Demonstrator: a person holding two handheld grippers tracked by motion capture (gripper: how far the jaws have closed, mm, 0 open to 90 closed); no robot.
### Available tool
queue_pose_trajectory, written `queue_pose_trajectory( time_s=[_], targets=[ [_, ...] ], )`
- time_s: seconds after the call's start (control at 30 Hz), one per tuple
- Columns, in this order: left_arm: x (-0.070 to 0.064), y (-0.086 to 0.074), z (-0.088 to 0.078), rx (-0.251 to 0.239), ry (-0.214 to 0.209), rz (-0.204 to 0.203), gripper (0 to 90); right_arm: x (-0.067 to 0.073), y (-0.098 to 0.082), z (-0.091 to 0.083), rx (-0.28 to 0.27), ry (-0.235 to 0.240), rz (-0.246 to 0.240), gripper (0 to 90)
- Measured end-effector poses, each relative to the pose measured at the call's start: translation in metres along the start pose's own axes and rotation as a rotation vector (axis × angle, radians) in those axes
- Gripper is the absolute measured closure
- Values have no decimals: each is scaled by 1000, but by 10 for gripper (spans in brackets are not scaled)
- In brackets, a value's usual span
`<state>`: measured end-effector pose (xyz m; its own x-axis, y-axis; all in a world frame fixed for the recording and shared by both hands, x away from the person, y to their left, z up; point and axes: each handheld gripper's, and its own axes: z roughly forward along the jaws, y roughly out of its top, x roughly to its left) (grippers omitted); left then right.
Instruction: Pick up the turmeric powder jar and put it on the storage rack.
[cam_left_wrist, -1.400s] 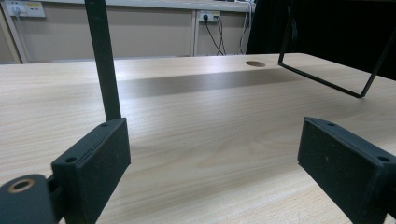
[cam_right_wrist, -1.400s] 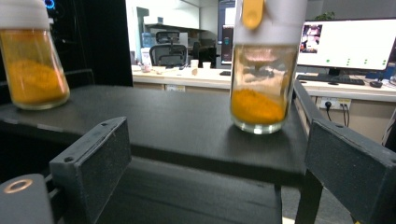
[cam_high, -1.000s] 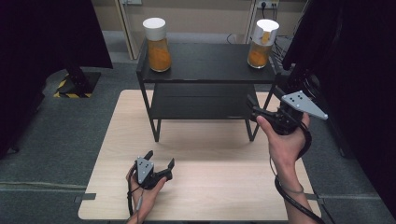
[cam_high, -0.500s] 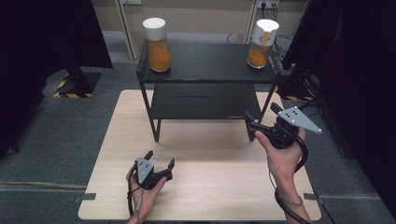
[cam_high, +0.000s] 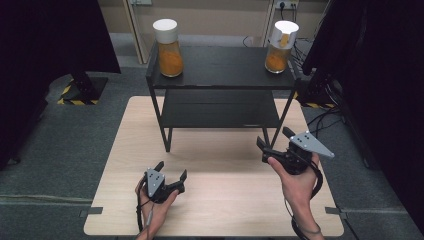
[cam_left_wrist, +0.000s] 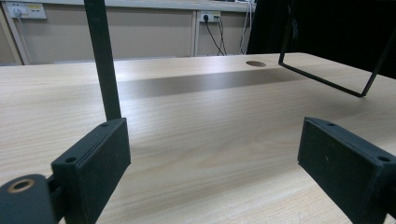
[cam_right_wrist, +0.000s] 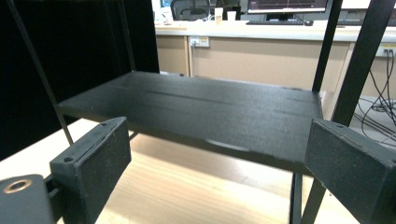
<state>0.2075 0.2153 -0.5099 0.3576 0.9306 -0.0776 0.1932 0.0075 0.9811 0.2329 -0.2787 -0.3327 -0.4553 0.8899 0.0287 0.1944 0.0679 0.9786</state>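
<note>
Jaws on both grippers stand spread wide and grasp nothing. The left gripper (cam_high: 167, 181) rests low on the worktop (cam_high: 220, 200), in front of the black rack (cam_high: 220, 95) and nearest its left front leg (cam_left_wrist: 103, 60). The right gripper (cam_high: 276, 145) hangs just in front of the rack's right front leg, its jaws levelled at the lower shelf (cam_right_wrist: 201, 112).

Judged step: approach to the rack. Advance the right gripper squarely and clear the leg before rising. Two lidded jars of orange contents stand on the rack's top shelf: the left jar (cam_high: 168, 47) at the left end, the right jar (cam_high: 280, 46) at the right end.

The worktop is pale wood. Behind the rack: a wall with sockets and cables.
</note>
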Motion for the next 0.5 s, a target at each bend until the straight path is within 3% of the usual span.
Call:
queue_pose_trajectory(
  time_s=[0.5],
  targets=[
    [0,0,0,1,0,0,88,-6,-40,3,80,20,31,70]
  ],
)
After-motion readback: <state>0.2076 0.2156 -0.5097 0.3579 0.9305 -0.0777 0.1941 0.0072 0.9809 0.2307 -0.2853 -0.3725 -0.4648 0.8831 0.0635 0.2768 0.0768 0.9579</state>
